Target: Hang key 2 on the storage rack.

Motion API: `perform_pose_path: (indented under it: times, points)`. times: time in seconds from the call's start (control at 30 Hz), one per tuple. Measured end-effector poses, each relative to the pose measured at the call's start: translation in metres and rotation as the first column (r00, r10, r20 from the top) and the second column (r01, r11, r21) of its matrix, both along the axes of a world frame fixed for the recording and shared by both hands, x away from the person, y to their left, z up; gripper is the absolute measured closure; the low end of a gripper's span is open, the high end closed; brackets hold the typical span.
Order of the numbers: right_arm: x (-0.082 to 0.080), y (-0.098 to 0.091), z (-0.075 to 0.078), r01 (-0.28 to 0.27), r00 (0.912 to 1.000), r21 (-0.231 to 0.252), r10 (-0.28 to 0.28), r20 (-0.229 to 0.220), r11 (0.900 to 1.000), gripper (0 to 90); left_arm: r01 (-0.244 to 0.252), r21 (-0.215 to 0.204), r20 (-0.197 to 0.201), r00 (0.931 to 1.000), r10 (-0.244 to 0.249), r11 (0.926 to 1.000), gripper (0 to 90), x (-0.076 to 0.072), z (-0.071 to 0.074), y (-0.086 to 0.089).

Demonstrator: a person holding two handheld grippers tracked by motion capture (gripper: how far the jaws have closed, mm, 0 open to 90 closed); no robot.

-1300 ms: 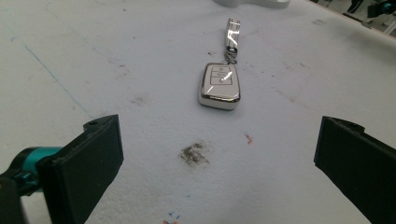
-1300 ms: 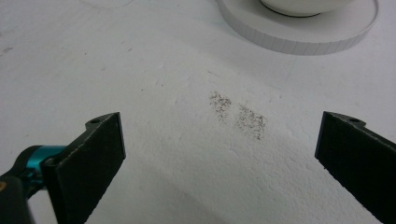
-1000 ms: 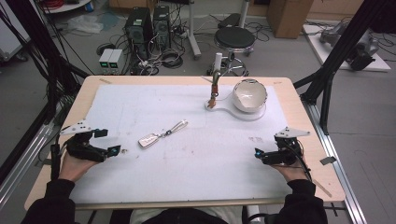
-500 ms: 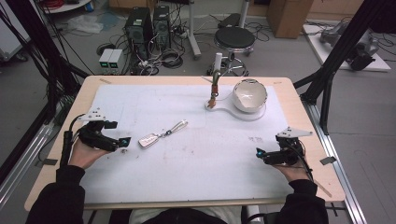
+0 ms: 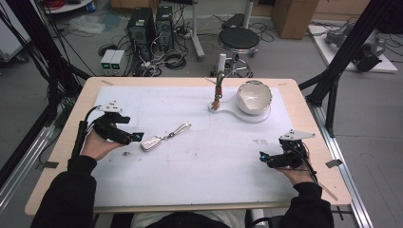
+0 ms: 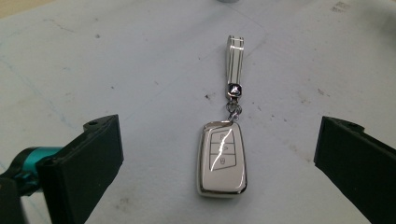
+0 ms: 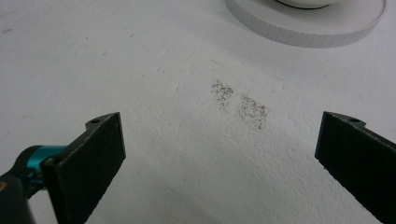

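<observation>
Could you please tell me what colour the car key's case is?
The car key is white with a shiny silver rim, clearest in the left gripper view.

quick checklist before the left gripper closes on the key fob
1. Left gripper open: ok, jaws stand wide.
2. Key fob between the jaws: ok, roughly centred in the left gripper view.
3. Fob lying flat on the white mat: ok, buttons up.
4. Strap clear of the jaws: ok, it stretches away ahead.
5. Jaws low enough to grip: cannot tell.
6. Right gripper out of the way: ok, open, far across the mat.
</observation>
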State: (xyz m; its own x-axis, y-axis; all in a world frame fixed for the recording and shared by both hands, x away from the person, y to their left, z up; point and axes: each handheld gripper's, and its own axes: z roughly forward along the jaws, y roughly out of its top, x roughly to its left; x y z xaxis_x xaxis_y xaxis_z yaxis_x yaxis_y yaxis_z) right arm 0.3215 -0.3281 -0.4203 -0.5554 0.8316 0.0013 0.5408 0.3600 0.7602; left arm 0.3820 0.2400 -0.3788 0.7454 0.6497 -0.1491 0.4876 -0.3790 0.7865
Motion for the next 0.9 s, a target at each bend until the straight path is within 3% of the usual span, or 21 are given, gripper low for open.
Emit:
perform_pose_path:
  times: [0.13, 0.3, 0.57, 0.77, 0.9]
  points:
    - [0.0, -0.002, 0.0, 0.0, 1.0, 0.003, 0.0, 0.002, 1.0, 0.7, 0.015, 0.035, -0.028, 0.9995, -0.014, 0.9993, 2.0, 0.01, -0.001, -0.01]
    - [0.0, -0.002, 0.001, 0.003, 1.0, 0.004, -0.003, 0.001, 1.0, 0.7, 0.033, 0.058, -0.033, 0.999, -0.031, 0.9978, 2.0, 0.019, 0.001, -0.022]
    - [0.0, 0.0, 0.001, -0.003, 1.0, -0.007, 0.003, 0.0, 1.0, 0.7, 0.055, 0.081, -0.062, 0.9968, -0.05, 0.9952, 2.1, 0.036, 0.001, -0.038]
    - [0.0, 0.004, 0.0, -0.01, 0.9999, -0.014, 0.01, -0.001, 0.9998, 0.7, 0.074, 0.06, -0.065, 0.9954, -0.07, 0.9955, 3.9, 0.044, -0.003, -0.05]
    - [0.0, 0.006, 0.001, -0.012, 0.9999, -0.019, 0.012, -0.004, 0.9998, 0.7, 0.091, 0.086, -0.082, 0.993, -0.084, 0.9921, 3.9, 0.052, -0.009, -0.062]
